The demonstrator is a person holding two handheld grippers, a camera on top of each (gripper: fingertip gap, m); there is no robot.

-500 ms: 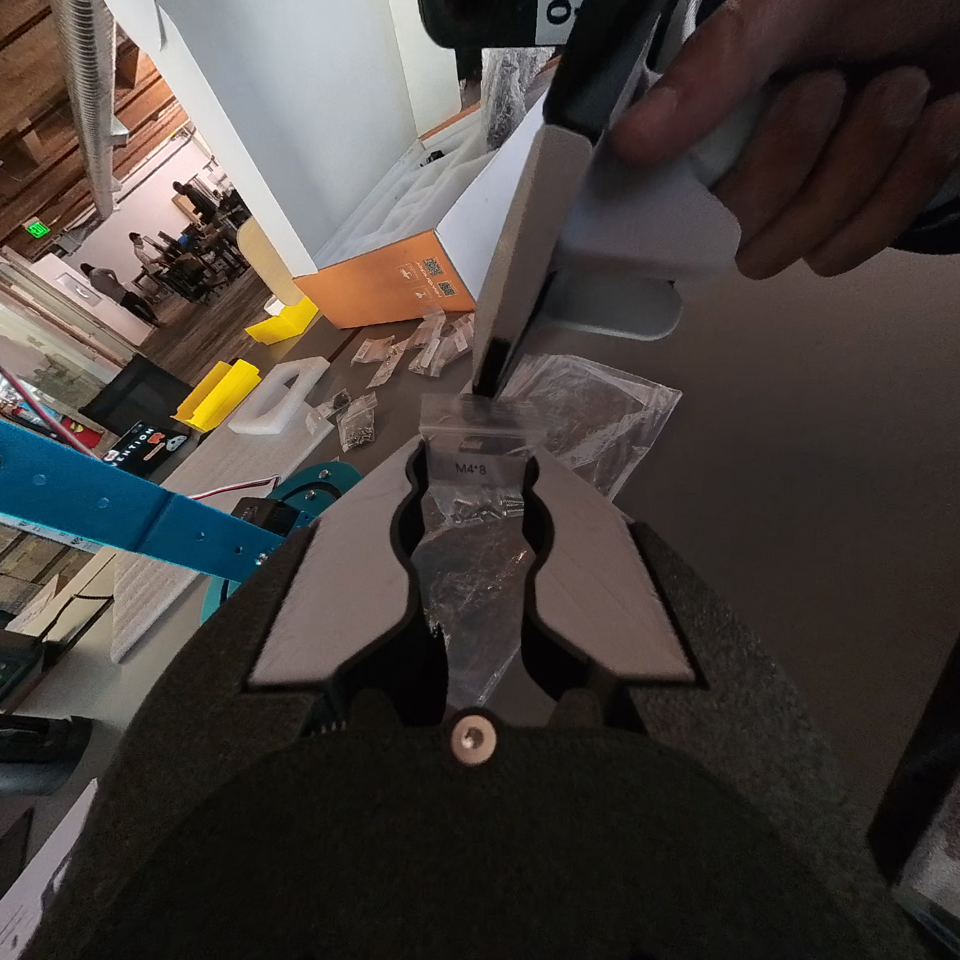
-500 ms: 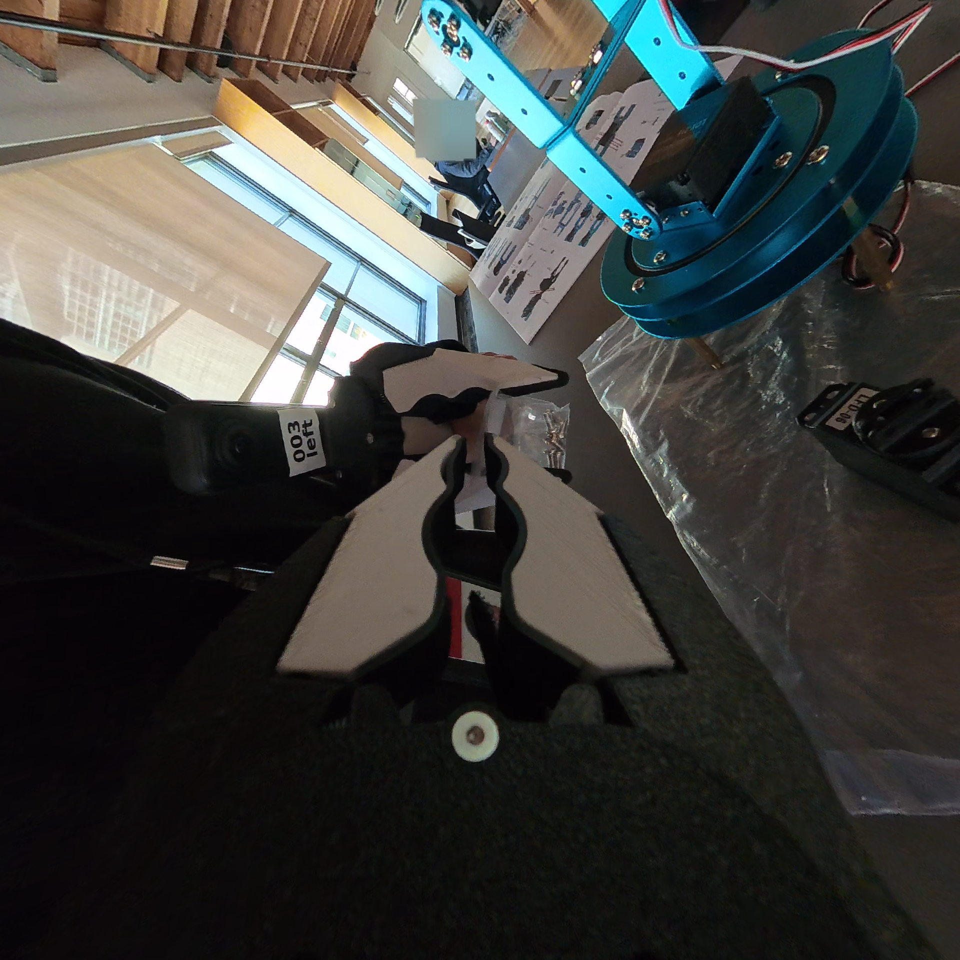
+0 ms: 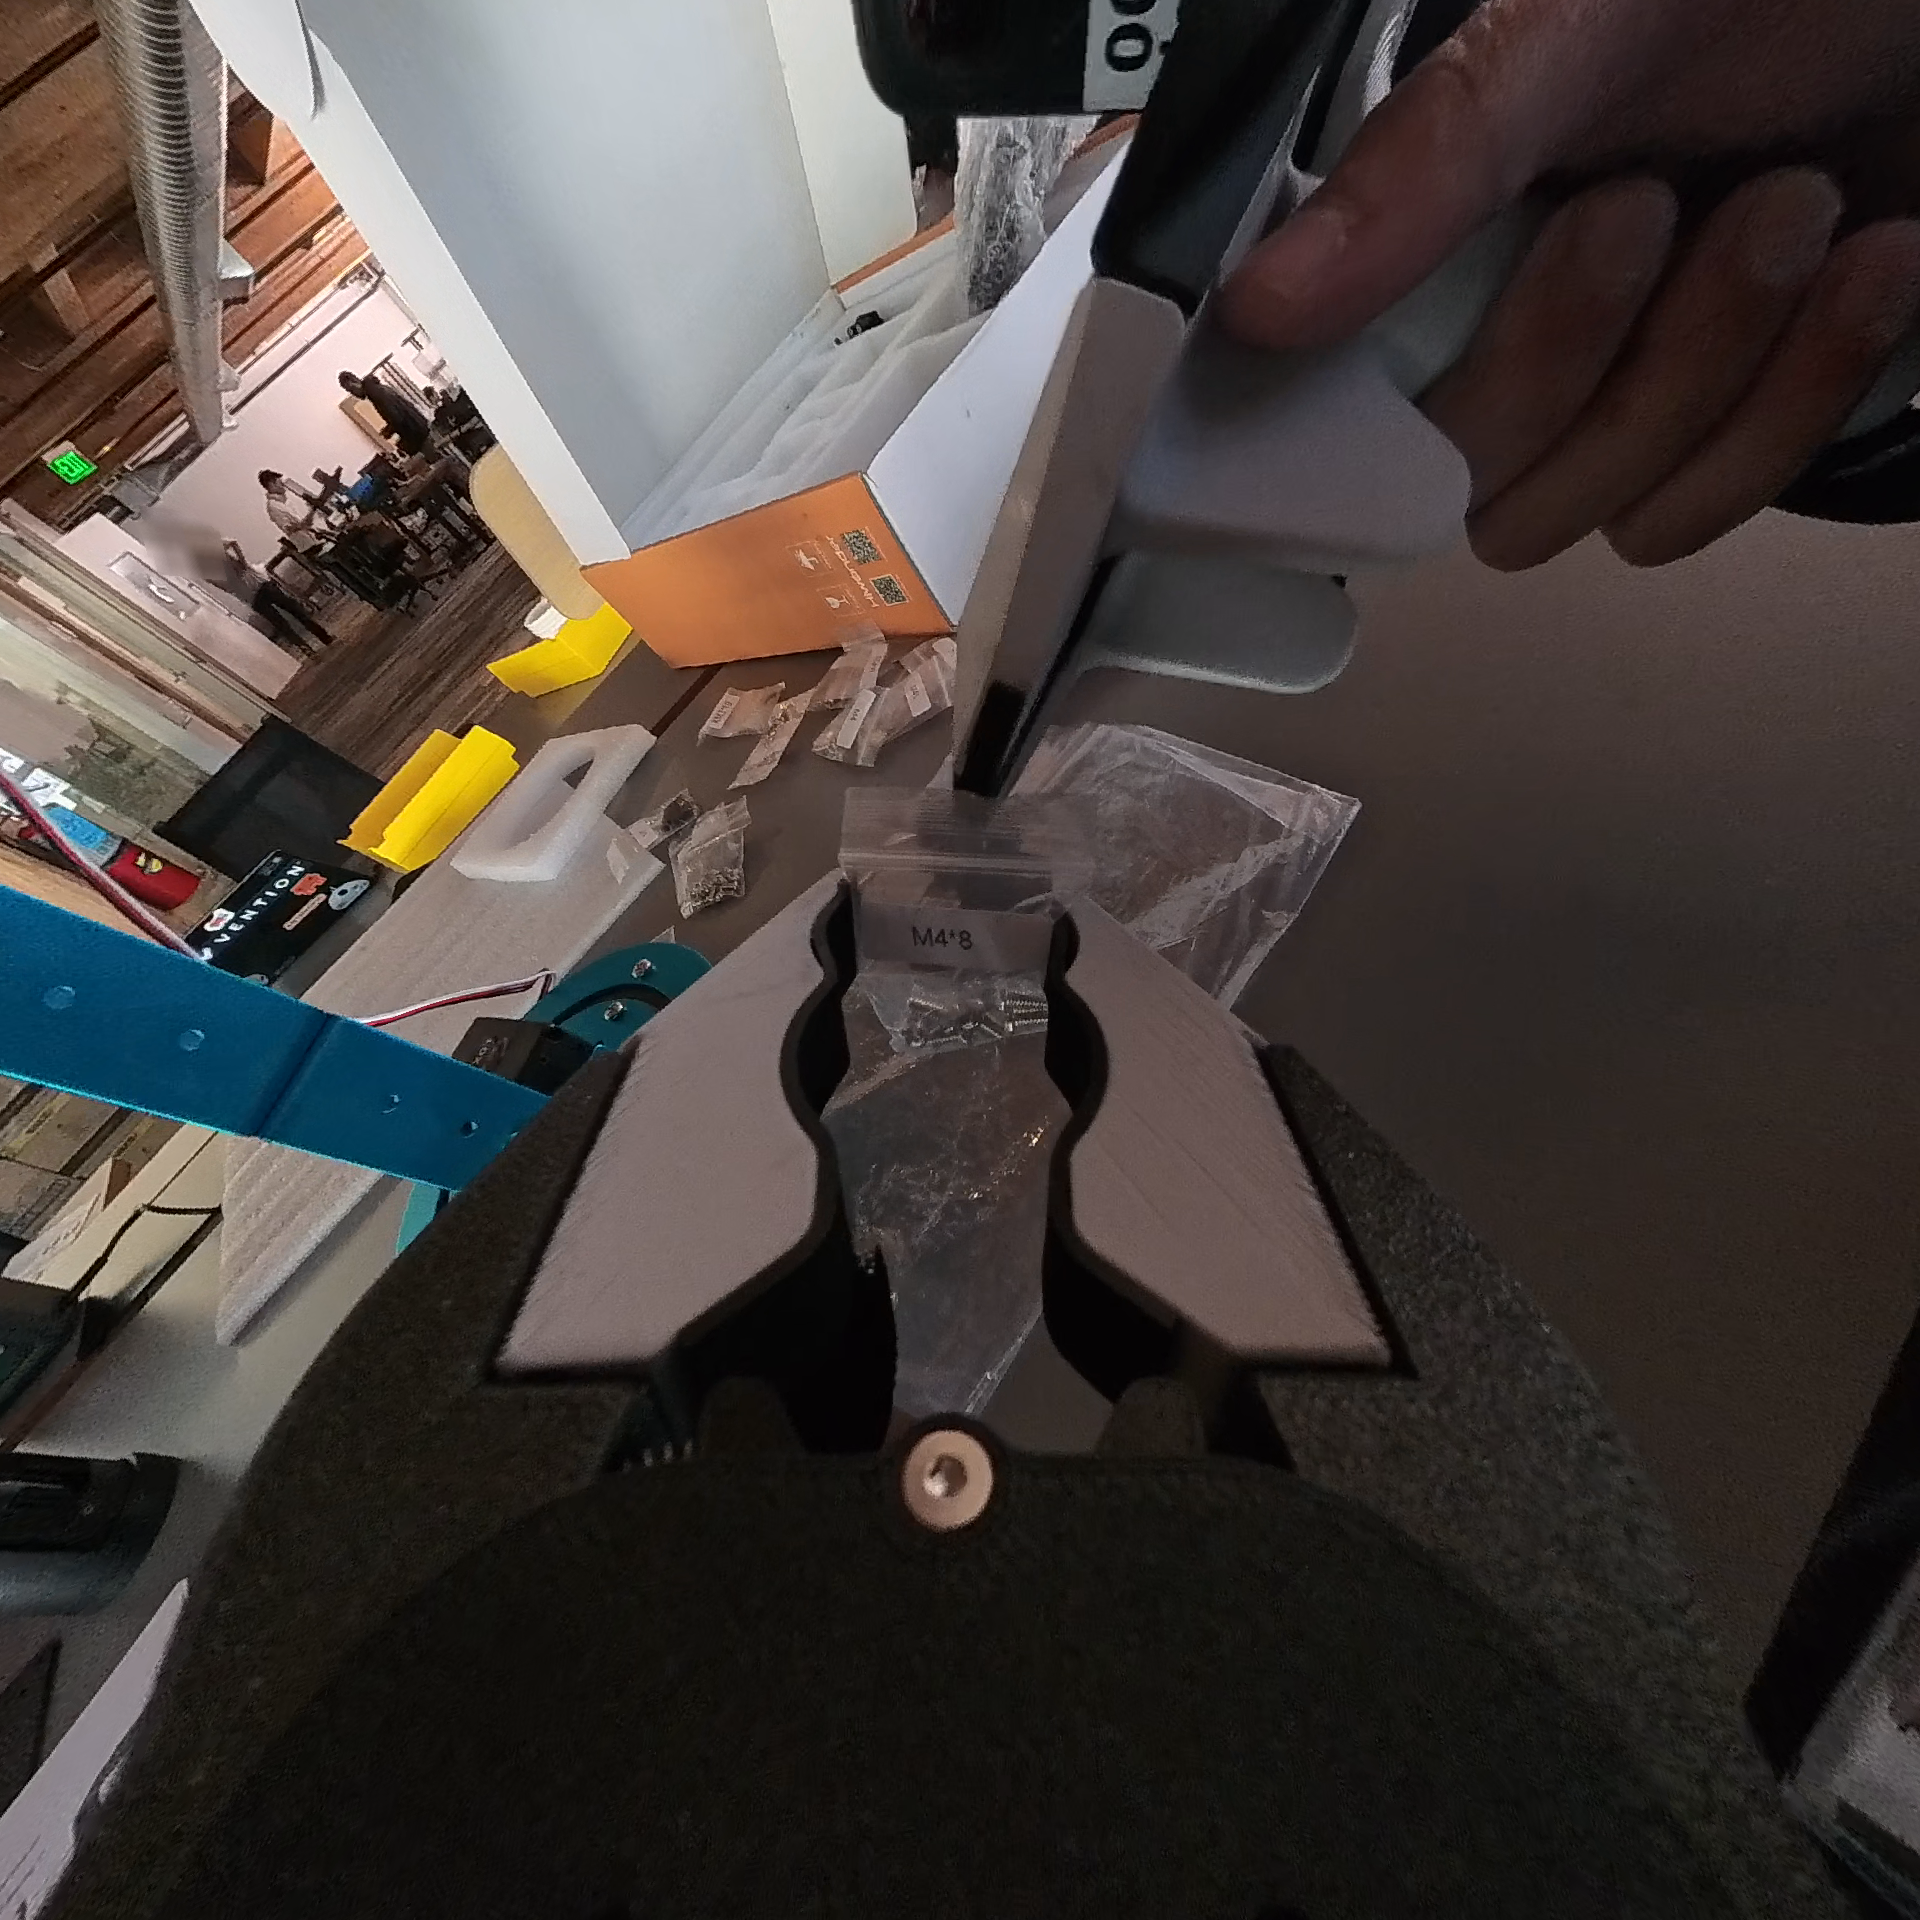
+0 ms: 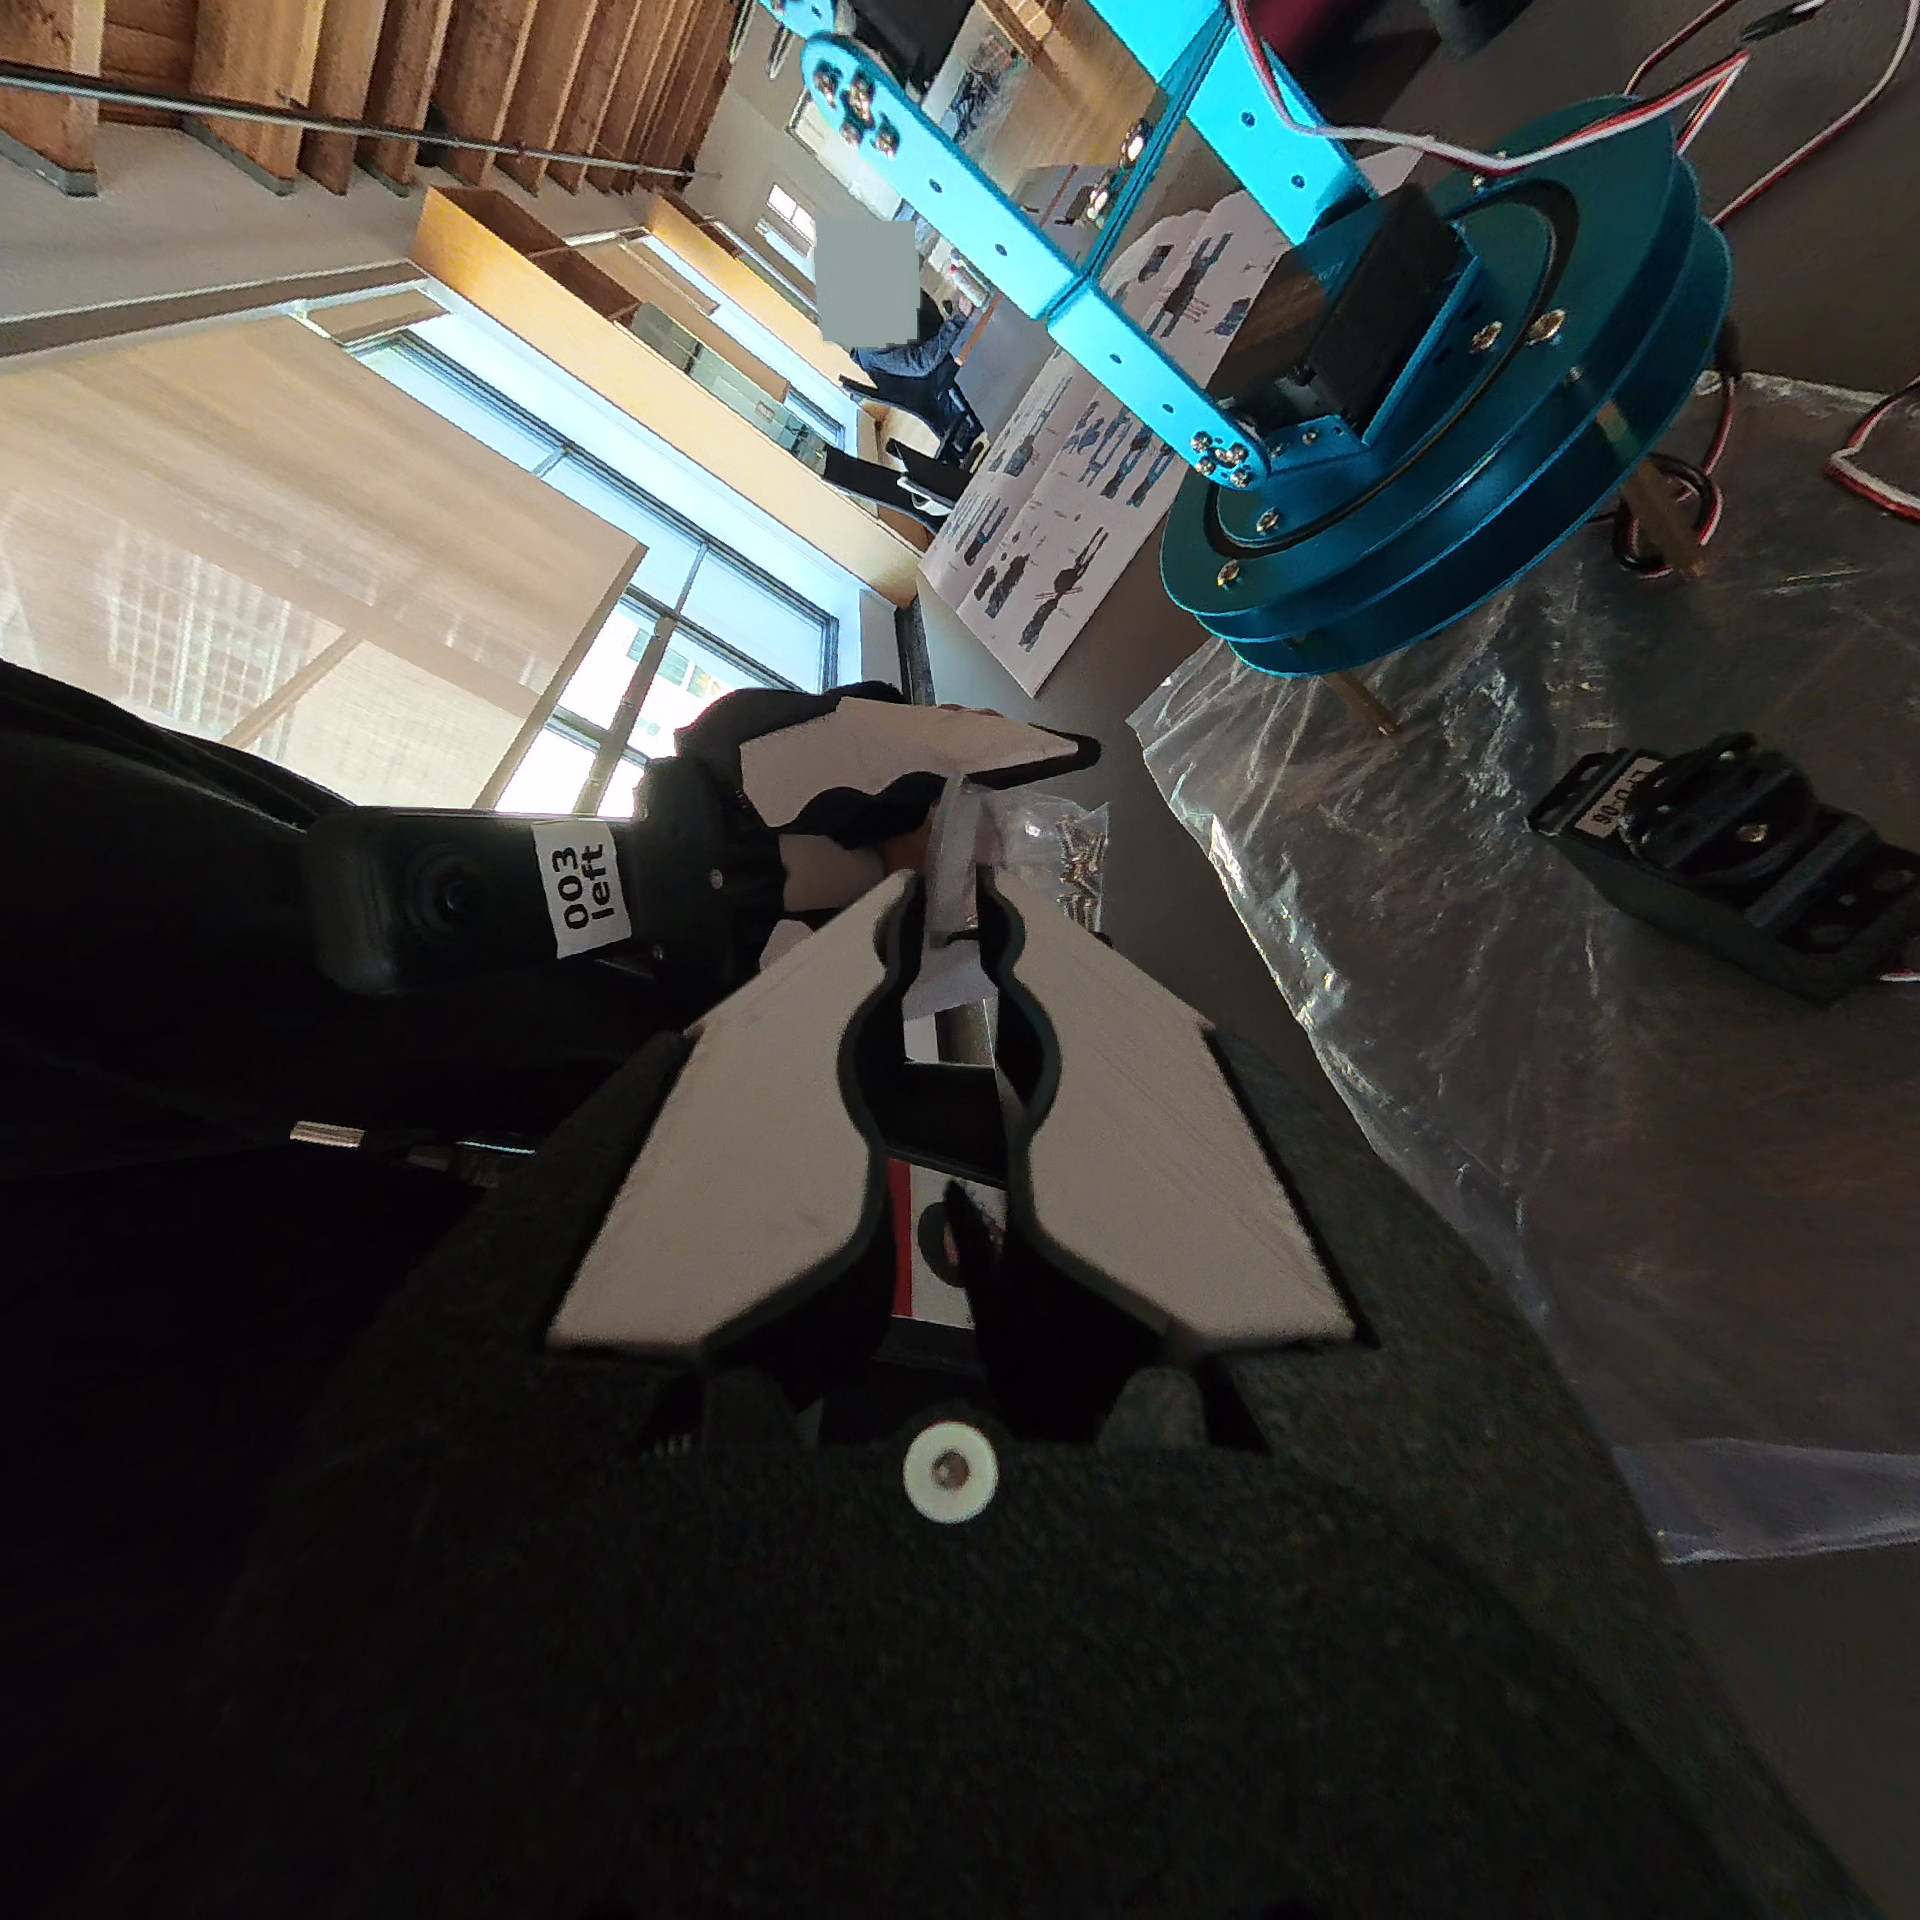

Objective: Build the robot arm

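The left gripper (image 3: 951, 914) clamps a small screw bag (image 3: 951, 1039); the right gripper (image 3: 982, 769) pinches its top edge.

The left gripper (image 3: 951, 914) has pale grey fingers (image 3: 707, 1143) with black inner edges, on a black grainy body. Between them is a clear small bag (image 3: 940, 1091) with a white label strip and silver screws inside. The right gripper (image 4: 951, 894) has white fingers (image 4: 769, 1122) edged in black. The bench (image 3: 1610, 935) is dull brown-grey. On it stands an orange box (image 3: 769, 597) with white top, two yellow pieces (image 3: 431, 795), a white foam block (image 3: 556, 805) and a bright blue bracket (image 3: 208, 1060). The round base (image 4: 1496, 457) is turquoise, its wires (image 4: 1662, 94) red, white and black, and the servo (image 4: 1745, 883) is black.
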